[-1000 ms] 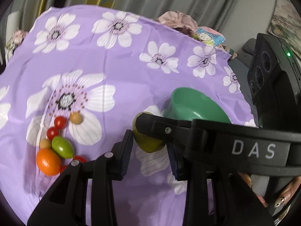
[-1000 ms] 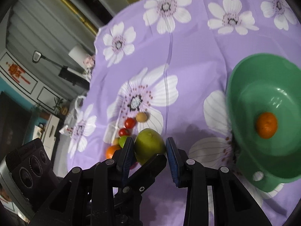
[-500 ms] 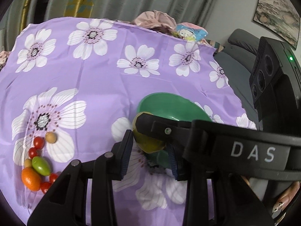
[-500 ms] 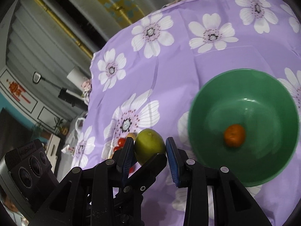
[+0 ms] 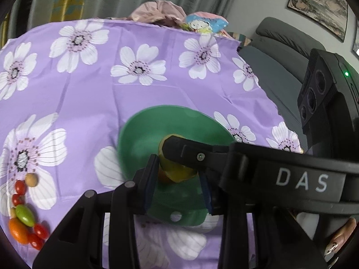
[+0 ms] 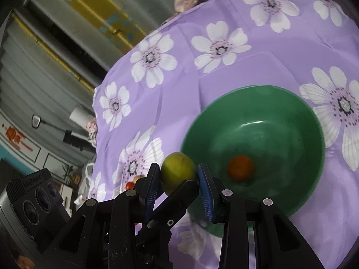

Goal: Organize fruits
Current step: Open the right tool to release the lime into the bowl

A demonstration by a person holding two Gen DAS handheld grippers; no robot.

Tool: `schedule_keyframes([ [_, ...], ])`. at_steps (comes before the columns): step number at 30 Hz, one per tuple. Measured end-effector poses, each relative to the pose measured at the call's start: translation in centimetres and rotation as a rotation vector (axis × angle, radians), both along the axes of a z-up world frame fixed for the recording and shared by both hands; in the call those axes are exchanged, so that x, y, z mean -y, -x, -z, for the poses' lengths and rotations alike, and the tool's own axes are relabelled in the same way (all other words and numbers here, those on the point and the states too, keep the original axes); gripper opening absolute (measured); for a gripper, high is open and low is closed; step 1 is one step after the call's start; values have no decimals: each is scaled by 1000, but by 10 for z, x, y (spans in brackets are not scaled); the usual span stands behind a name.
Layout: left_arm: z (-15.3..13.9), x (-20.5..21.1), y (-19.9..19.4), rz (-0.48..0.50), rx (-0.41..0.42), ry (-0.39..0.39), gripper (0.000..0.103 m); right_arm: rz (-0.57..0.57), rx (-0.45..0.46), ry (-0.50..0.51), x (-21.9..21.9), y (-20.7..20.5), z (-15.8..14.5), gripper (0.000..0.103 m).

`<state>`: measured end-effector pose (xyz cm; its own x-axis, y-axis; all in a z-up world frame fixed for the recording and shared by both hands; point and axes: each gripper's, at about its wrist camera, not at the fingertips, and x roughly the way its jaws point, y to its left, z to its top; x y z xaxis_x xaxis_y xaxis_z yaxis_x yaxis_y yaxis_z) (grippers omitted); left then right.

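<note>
Currently the yellow-green lime (image 6: pixel 177 168) sits clamped between both blue pads of the right tongs (image 6: pixel 178 179), up off the cloth, level with the left rim of the green bowl (image 6: pixel 253 89) in the right wrist view. From the left wrist view the same lime shows over the bowl's inside. The left tongs (image 5: pixel 178 183) also straddle it: the lime touches the left pad, but a finger of the right tongs crosses over the top and hides the other side, so I can't tell whether the left tongs are actually gripping. One black finger of the left tongs cuts across just under the lime in the right wrist view. The bowl holds one orange fruit (image 6: pixel 240 168) on its bottom and has a tab with a hole on its near rim. It stands on the purple flowered cloth (image 5: pixel 94 94) covering the counter, toward the near right corner. The remaining pile is near the counter's near left edge, well apart from the bowl: a tan ball (image 5: pixel 31 179), cherry tomatoes (image 5: pixel 20 187), a green oval fruit (image 5: pixel 25 215) and an orange one (image 5: pixel 18 233), bunched and touching. Crumpled pink fabric (image 5: pixel 161 11) lies beyond the counter's far edge, and a grey sofa (image 5: pixel 276 67) is off the right edge.
</note>
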<state>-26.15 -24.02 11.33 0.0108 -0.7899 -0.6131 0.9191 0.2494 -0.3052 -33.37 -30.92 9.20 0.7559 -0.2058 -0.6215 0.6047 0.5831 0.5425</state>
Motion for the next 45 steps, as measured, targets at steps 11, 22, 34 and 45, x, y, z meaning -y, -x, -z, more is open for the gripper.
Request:
schedule_keyframes([
  [11, 18, 26, 6, 56, -53, -47, 35, 76, -45, -75, 25, 12, 18, 38],
  [22, 31, 36, 4, 73, -113, -82, 35, 106, -94, -123, 34, 15, 29, 38],
  [34, 12, -4, -15, -11, -103, 2, 53, 211, -102, -49, 35, 26, 18, 44],
  [45, 0, -131, -102, -378, -85, 30, 69, 73, -38, 72, -3, -9, -9, 53],
])
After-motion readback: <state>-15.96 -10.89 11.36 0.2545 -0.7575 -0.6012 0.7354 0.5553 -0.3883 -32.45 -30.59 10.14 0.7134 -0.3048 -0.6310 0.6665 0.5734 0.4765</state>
